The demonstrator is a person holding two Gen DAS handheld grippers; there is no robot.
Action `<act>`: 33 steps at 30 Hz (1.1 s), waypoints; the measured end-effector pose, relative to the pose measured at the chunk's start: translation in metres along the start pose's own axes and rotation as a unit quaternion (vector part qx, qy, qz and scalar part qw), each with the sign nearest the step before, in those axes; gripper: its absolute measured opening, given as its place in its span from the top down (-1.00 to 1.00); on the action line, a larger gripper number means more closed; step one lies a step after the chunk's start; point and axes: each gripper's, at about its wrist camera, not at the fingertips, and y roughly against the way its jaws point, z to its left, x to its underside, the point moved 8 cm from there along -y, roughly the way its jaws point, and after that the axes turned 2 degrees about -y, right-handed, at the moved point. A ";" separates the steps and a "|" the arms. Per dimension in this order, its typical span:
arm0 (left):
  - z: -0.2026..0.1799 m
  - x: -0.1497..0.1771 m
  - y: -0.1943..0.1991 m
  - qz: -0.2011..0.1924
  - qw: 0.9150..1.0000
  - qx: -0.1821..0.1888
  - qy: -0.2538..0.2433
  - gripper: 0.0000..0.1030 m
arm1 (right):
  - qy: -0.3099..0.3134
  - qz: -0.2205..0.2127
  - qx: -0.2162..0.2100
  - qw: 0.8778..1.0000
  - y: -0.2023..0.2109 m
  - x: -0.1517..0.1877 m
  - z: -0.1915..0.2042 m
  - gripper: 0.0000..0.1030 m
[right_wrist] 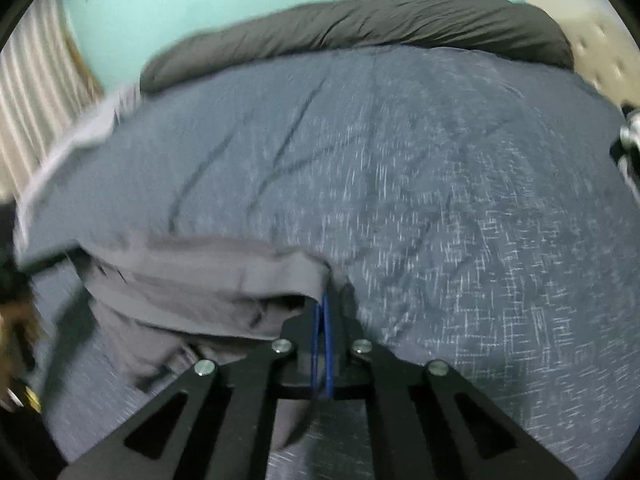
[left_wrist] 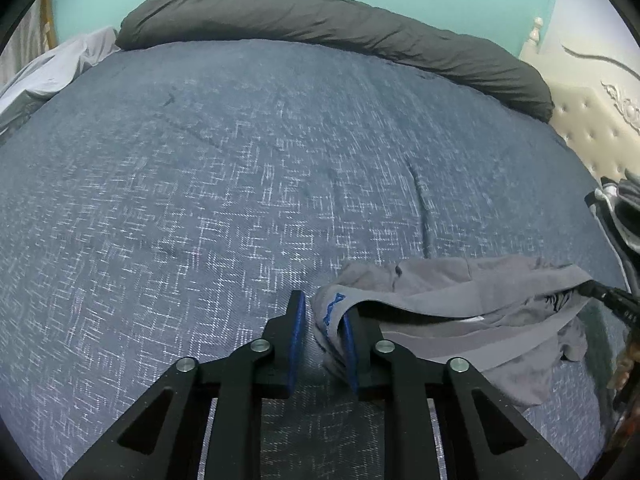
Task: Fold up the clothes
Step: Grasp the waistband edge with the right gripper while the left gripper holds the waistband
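While the right gripper [right_wrist: 323, 312] pinches the grey garment's [left_wrist: 460, 312] corner fully closed, the left gripper [left_wrist: 322, 320], narrowly parted around the opposite edge, should clamp before both lift evenly.

One grey garment [left_wrist: 460, 312] – one bedspread [left_wrist: 240, 180] – one dark bolster [left_wrist: 320, 24].
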 end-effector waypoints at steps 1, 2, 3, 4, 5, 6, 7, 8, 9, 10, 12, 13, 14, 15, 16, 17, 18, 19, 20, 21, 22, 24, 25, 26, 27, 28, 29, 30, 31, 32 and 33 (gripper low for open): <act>0.001 -0.001 0.002 -0.003 1.000 -0.001 0.001 0.69 | -0.013 -0.009 -0.004 1.000 0.003 -0.004 -0.004 0.98; 0.001 -0.003 0.002 -0.005 1.000 0.000 0.002 0.69 | -0.026 -0.018 -0.009 0.999 0.006 -0.006 -0.009 0.98; 0.001 -0.004 0.003 -0.007 1.000 0.002 0.003 0.69 | -0.041 -0.024 -0.016 0.999 0.008 -0.008 -0.012 0.98; 0.001 -0.004 0.003 -0.008 1.000 0.004 0.003 0.69 | -0.055 -0.030 -0.024 0.998 0.010 -0.010 -0.015 0.98; 0.000 -0.004 0.002 -0.008 1.000 0.005 0.003 0.69 | -0.066 -0.035 -0.029 0.997 0.012 -0.011 -0.018 0.98; -0.001 -0.004 0.002 -0.008 1.000 0.006 0.003 0.69 | -0.069 -0.034 -0.029 0.997 0.011 -0.012 -0.019 0.98; -0.002 -0.004 0.001 -0.009 1.000 0.007 0.002 0.69 | -0.070 -0.031 -0.029 0.997 0.008 -0.011 -0.019 0.98; -0.003 -0.003 0.001 -0.008 1.000 0.008 0.003 0.69 | -0.071 -0.029 -0.029 0.997 0.005 -0.011 -0.019 0.98; -0.003 -0.003 0.001 -0.007 1.000 0.009 0.003 0.69 | -0.073 -0.026 -0.030 0.997 0.003 -0.010 -0.019 0.98; -0.001 -0.002 0.003 -0.006 1.000 0.010 0.004 0.69 | -0.076 -0.024 -0.032 0.996 0.001 -0.009 -0.019 0.98; -0.001 -0.001 0.002 -0.006 1.000 0.011 0.005 0.69 | -0.080 -0.022 -0.035 0.996 0.000 -0.008 -0.019 0.98; -0.001 0.000 0.001 -0.005 1.000 0.011 0.005 0.69 | -0.081 -0.022 -0.036 0.996 0.000 -0.008 -0.019 0.98; -0.001 0.000 0.000 -0.004 1.000 0.010 0.005 0.69 | -0.082 -0.022 -0.037 0.996 -0.001 -0.008 -0.019 0.98; 0.000 0.000 0.000 -0.004 1.000 0.010 0.005 0.69 | -0.084 -0.023 -0.039 0.995 0.000 -0.008 -0.019 0.98; 0.000 0.000 0.001 -0.004 1.000 0.010 0.006 0.69 | -0.086 -0.026 -0.041 0.995 0.003 -0.008 -0.019 0.98; 0.000 -0.001 0.002 -0.005 1.000 0.010 0.005 0.69 | -0.088 -0.029 -0.042 0.995 0.005 -0.008 -0.019 0.98; 0.000 -0.002 0.002 -0.007 1.000 0.010 0.003 0.69 | -0.089 -0.032 -0.044 0.995 0.008 -0.008 -0.019 0.98; -0.001 -0.003 0.003 -0.009 1.000 0.009 0.001 0.71 | -0.089 -0.034 -0.045 0.994 0.009 -0.009 -0.020 0.98; -0.002 -0.004 0.004 -0.011 1.000 0.008 -0.001 0.74 | -0.089 -0.037 -0.047 0.994 0.011 -0.010 -0.020 0.98; -0.003 -0.006 0.005 -0.013 1.000 0.008 -0.003 0.76 | -0.088 -0.040 -0.048 0.994 0.013 -0.011 -0.019 0.98; -0.003 -0.007 0.007 -0.015 1.000 0.008 -0.005 0.79 | -0.086 -0.042 -0.049 0.994 0.015 -0.012 -0.019 0.98; -0.005 -0.008 0.011 -0.017 1.000 0.009 -0.008 0.85 | -0.083 -0.046 -0.050 0.994 0.017 -0.013 -0.017 0.98; -0.005 -0.009 0.014 -0.019 1.000 0.009 -0.008 0.86 | -0.083 -0.047 -0.051 0.994 0.018 -0.013 -0.015 0.98; -0.005 -0.010 0.018 -0.021 1.000 0.010 -0.007 0.88 | -0.084 -0.048 -0.053 0.994 0.019 -0.012 -0.015 0.98; -0.005 -0.010 0.021 -0.023 1.000 0.011 -0.007 0.88 | -0.085 -0.048 -0.054 0.994 0.020 -0.011 -0.014 0.98; -0.005 -0.010 0.023 -0.025 1.000 0.012 -0.006 0.88 | -0.085 -0.046 -0.055 0.994 0.021 -0.011 -0.013 0.98; -0.005 -0.010 0.025 -0.026 1.000 0.013 -0.004 0.88 | -0.084 -0.041 -0.053 0.994 0.019 -0.009 -0.013 0.98; -0.005 -0.009 0.025 -0.024 1.000 0.015 -0.003 0.88 | -0.082 -0.031 -0.051 0.995 0.016 -0.007 -0.013 0.98; -0.005 -0.007 0.023 -0.021 1.000 0.017 -0.001 0.88 | -0.082 -0.024 -0.047 0.995 0.013 -0.005 -0.015 0.97; -0.005 -0.006 0.022 -0.018 1.000 0.019 0.000 0.88 | -0.085 -0.018 -0.039 0.995 0.009 -0.001 -0.018 0.97; -0.006 -0.004 0.021 -0.014 1.000 0.020 0.000 0.88 | -0.085 -0.011 -0.033 0.996 0.005 0.002 -0.020 0.97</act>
